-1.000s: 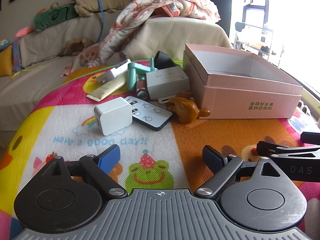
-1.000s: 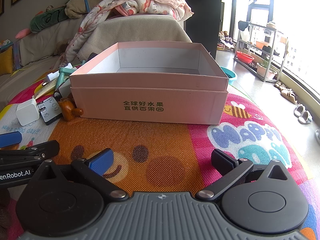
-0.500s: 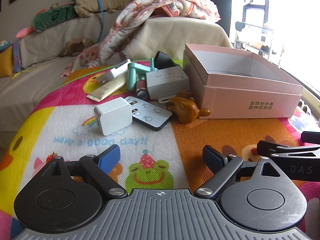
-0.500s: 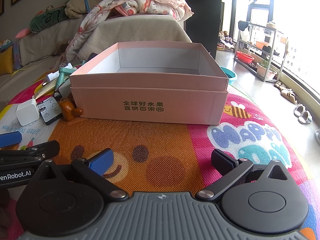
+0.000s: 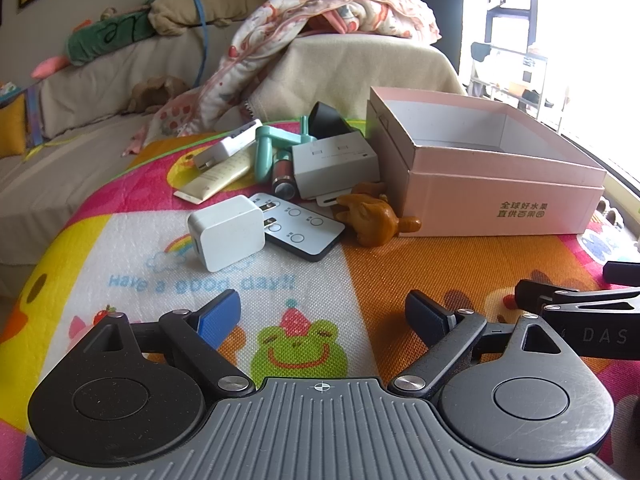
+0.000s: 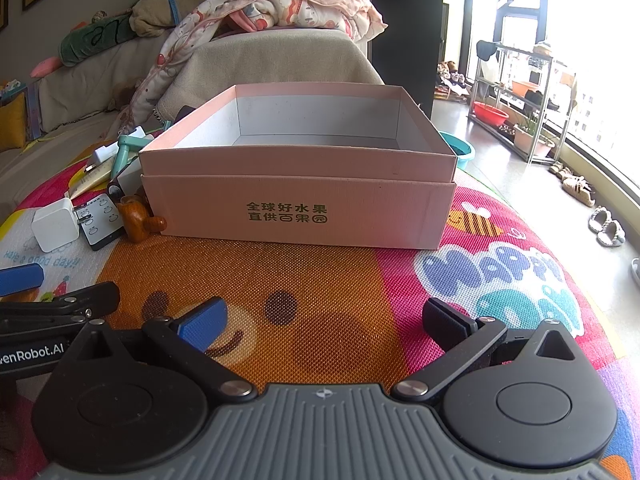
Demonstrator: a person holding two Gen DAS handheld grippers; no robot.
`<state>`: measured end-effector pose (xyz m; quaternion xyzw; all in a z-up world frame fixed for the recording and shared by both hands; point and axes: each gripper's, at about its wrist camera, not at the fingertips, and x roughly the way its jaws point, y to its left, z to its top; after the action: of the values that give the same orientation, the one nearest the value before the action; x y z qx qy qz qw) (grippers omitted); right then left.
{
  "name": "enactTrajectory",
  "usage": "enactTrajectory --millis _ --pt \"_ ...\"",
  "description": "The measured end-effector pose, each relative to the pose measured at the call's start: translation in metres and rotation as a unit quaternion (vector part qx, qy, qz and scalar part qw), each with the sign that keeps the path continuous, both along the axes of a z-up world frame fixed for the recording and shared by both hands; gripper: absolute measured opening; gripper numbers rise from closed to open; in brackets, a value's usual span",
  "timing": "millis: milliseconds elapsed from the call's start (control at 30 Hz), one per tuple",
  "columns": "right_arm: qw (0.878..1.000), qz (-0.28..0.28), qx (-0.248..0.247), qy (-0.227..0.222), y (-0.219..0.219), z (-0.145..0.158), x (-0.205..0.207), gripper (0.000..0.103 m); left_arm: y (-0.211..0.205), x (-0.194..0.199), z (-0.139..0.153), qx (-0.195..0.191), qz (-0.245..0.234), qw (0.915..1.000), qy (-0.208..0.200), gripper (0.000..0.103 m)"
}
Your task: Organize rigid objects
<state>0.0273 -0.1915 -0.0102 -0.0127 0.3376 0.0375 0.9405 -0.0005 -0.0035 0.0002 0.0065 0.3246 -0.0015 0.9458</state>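
Observation:
An open pink cardboard box (image 5: pixel 496 196) (image 6: pixel 300 212) stands empty on a colourful play mat. To its left lies a cluster: a white charger cube (image 5: pixel 226 232) (image 6: pixel 54 224), a flat remote (image 5: pixel 298 226), a brown wooden figure (image 5: pixel 370 216) (image 6: pixel 136 216), a grey-white box (image 5: pixel 334 164), a teal tool (image 5: pixel 268 148), a cream tube (image 5: pixel 216 178) and a white adapter (image 5: pixel 228 148). My left gripper (image 5: pixel 324 312) is open and empty, low over the mat before the cluster. My right gripper (image 6: pixel 324 316) is open and empty, facing the box front.
The play mat (image 5: pixel 132 264) covers a raised surface. A sofa (image 5: pixel 100 92) with blankets and plush toys stands behind. On the right are bare floor, a shelf rack (image 6: pixel 516 108), slippers (image 6: pixel 606 226) and a bright window.

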Motion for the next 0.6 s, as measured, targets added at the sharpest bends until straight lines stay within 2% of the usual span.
enactTrajectory --millis 433,533,600 --pt "0.999 0.023 -0.013 0.035 0.0 0.004 0.008 0.103 0.002 -0.001 0.001 -0.009 -0.003 1.0 -0.002 0.091" --pt "0.999 0.029 -0.013 0.04 -0.001 0.004 0.01 0.103 0.011 -0.01 0.008 -0.022 -0.036 0.9986 -0.031 0.089" --pt "0.998 0.034 -0.009 0.043 -0.003 0.004 0.012 0.103 0.019 -0.016 0.021 -0.002 -0.05 0.9963 -0.07 0.088"
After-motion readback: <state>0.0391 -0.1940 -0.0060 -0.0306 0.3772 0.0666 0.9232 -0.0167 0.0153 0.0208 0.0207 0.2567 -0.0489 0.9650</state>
